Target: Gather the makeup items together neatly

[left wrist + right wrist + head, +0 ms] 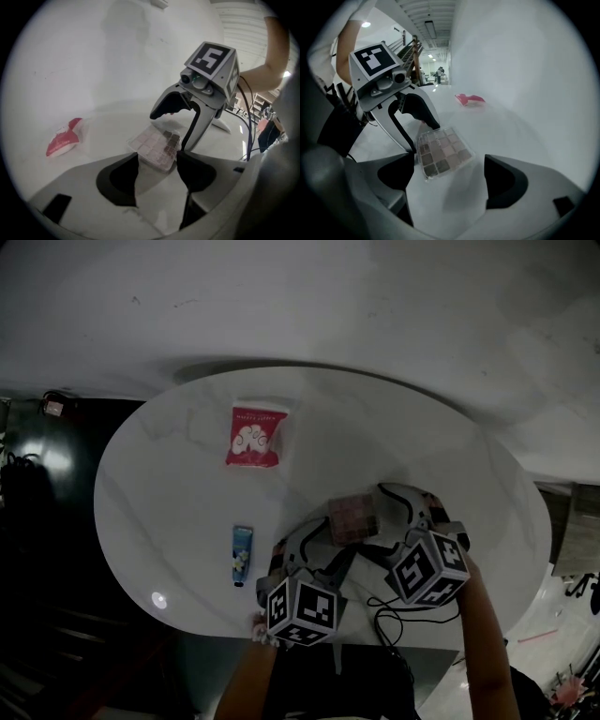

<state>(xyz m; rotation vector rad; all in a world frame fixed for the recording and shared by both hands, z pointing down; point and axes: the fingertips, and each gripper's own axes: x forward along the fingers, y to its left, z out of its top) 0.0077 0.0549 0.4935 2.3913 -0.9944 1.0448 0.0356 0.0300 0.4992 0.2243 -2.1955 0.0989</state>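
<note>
Where the eyeshadow palette (353, 517) lies: at the near side of the desk (169, 474), right at the tips of the L hand-held gripper (330, 542) and just ahead of the R hand-held gripper (382, 517).
L hand-held gripper: jaws straddle the palette's near end, one pad at each side edge. Looks clamped on it, tho the contact is partly hidden behind the jaw tips, so not certain.
R hand-held gripper: jaws wide apart, pressing on nothing. Palette sits in the gap at its tips, closer to its left jaw, w/ clear space to the right jaw.
Palette axis: long side runs approx from the L one's tips across toward the R one's. Pan side faces up.
Blue tube (243, 555): on the desk, left of the L hand-held gripper and near it, well apart from the R one. Long axis points away from the person, roughly along the L one's reach.
Red sachet (255, 435): ahead and left of the L hand-held gripper, well apart from both, farther off than the tube.
Nearer arm: L, for tube and sachet alike. R would have to cross over L.
Coming move (judgement): w/ R's jaws off it, the palette prob. goes w/ L. Tube and sachet both lie on L's outer side, so the carry runs left and forward, away from R.
Risk (judgement): held by one end only, the palette may droop or swivel.
</note>
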